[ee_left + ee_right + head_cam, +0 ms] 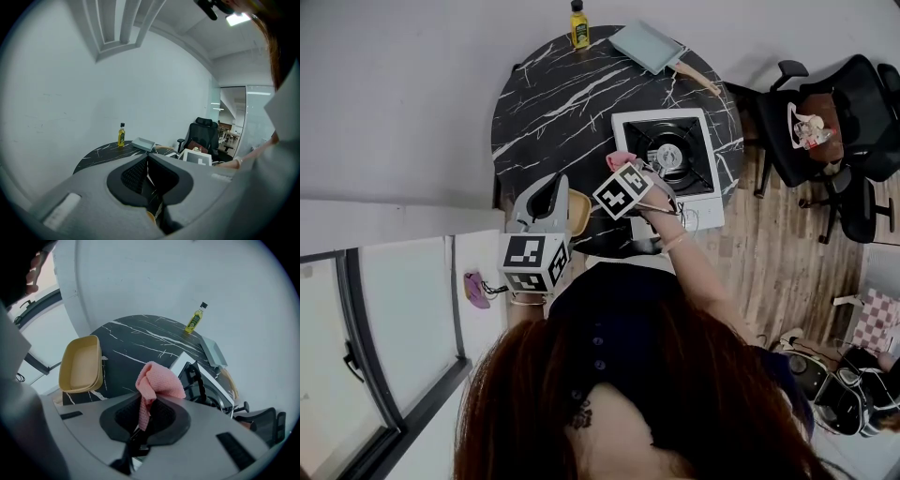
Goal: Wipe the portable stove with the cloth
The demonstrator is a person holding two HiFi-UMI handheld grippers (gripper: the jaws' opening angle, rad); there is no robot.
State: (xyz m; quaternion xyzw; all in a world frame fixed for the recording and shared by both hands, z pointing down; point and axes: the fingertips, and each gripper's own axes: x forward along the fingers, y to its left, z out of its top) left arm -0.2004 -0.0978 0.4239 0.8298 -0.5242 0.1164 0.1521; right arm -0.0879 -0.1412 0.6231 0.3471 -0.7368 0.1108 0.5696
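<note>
The white portable stove (667,161) with a black burner sits on the right side of the round black marble table (553,94). My right gripper (630,167) is shut on a pink cloth (157,383), held just above the stove's left edge (197,376). The cloth (620,159) bunches up beyond the jaws. My left gripper (546,199) hangs at the table's near edge, left of the stove, its jaws closed together with nothing between them (147,176).
A yellow tray (82,364) lies at the table's near edge, between the grippers (577,212). A yellow oil bottle (578,25) and a grey-green pan (649,47) stand at the far side. Black office chairs (825,122) stand to the right on the wooden floor.
</note>
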